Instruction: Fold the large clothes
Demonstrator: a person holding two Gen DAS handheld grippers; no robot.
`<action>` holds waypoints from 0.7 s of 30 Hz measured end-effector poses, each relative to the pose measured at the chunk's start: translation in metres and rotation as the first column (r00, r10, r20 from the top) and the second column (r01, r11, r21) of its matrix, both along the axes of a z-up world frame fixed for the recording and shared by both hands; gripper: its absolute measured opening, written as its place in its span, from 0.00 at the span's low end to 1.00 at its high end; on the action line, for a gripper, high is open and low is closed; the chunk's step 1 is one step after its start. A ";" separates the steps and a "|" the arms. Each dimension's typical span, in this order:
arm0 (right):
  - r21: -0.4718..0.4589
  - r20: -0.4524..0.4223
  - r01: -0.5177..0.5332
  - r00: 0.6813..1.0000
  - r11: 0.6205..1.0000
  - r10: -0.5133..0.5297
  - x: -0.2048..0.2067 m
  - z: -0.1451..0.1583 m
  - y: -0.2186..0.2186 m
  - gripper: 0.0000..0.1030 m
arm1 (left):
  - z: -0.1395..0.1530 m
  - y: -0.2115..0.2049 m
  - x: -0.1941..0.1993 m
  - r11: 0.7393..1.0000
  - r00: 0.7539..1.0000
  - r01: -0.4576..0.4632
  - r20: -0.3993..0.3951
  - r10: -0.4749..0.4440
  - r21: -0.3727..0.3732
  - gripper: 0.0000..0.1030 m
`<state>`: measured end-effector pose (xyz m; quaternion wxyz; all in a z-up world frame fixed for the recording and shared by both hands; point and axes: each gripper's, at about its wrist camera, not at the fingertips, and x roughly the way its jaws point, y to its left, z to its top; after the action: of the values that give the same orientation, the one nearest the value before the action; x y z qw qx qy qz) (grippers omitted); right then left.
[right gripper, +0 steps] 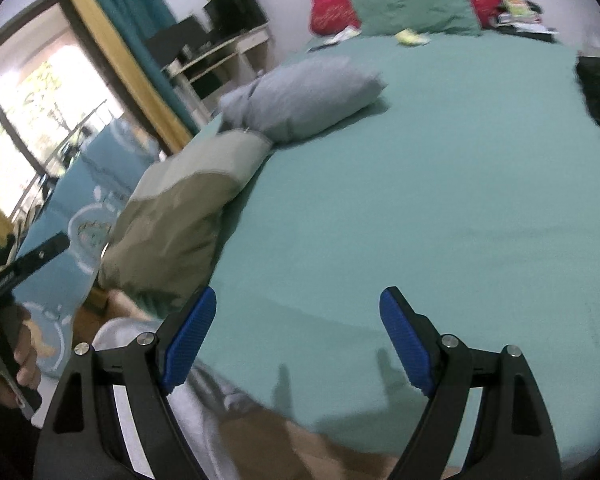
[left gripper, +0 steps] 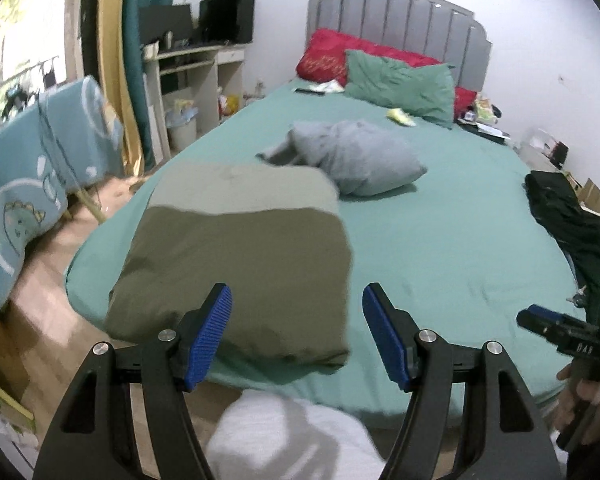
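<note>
In the left wrist view, our left gripper (left gripper: 297, 334) hangs above the foot edge of the bed, its 2 blue ribbed pads (left gripper: 210, 336) spread wide apart with nothing between them. Just beyond the pads lies the folded olive-green garment (left gripper: 236, 280), a thick rectangular bundle near the front left corner of the teal-sheeted bed (left gripper: 440, 240), its paler grey-green upper layer reaching toward a crumpled grey pillow (left gripper: 356, 156) in the middle of the mattress. A green pillow (left gripper: 400, 84) and a red pillow (left gripper: 324, 56) lean against the grey padded headboard (left gripper: 400, 12). A dark green-black garment (left gripper: 572, 224) lies heaped on the bed's right edge. At the right border we see the right gripper (left gripper: 540, 320) held in a hand (left gripper: 580, 396); from here we cannot tell how its jaws stand. A blue dinosaur-print cloth (left gripper: 28, 184) hangs off to the left of the bed. In the right wrist view, the right gripper (right gripper: 298, 340) hovers over bare teal sheet (right gripper: 420, 200) near the foot edge, its 2 blue pads (right gripper: 190, 340) parted and holding nothing. The olive garment (right gripper: 172, 224) sits at the bed's left edge, touching the grey pillow (right gripper: 304, 96) beyond it. The left hand (right gripper: 8, 356) grips its black tool at the left border.
</note>
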<state>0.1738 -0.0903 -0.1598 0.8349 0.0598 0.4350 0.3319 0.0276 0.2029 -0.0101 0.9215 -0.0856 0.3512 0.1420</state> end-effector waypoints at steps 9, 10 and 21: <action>0.013 0.120 0.127 0.985 0.992 -0.128 -0.002 0.047 -0.071 0.81 | 0.033 -0.050 0.002 0.999 0.996 -0.010 0.091 0.007 0.033 0.69; 0.011 0.141 0.140 0.980 0.990 -0.140 -0.004 0.054 -0.077 0.81 | 0.037 -0.053 0.002 1.000 0.995 -0.007 0.100 0.004 0.029 0.69; 0.015 0.338 0.215 0.918 0.976 -0.208 -0.030 0.124 -0.116 0.90 | 0.087 -0.099 -0.019 0.994 0.954 0.036 0.292 -0.064 0.100 0.72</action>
<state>0.1434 -0.2066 -0.0356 0.9287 0.0392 0.2799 0.2402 0.0087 0.1035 0.0773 0.9699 -0.0537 0.2048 0.1204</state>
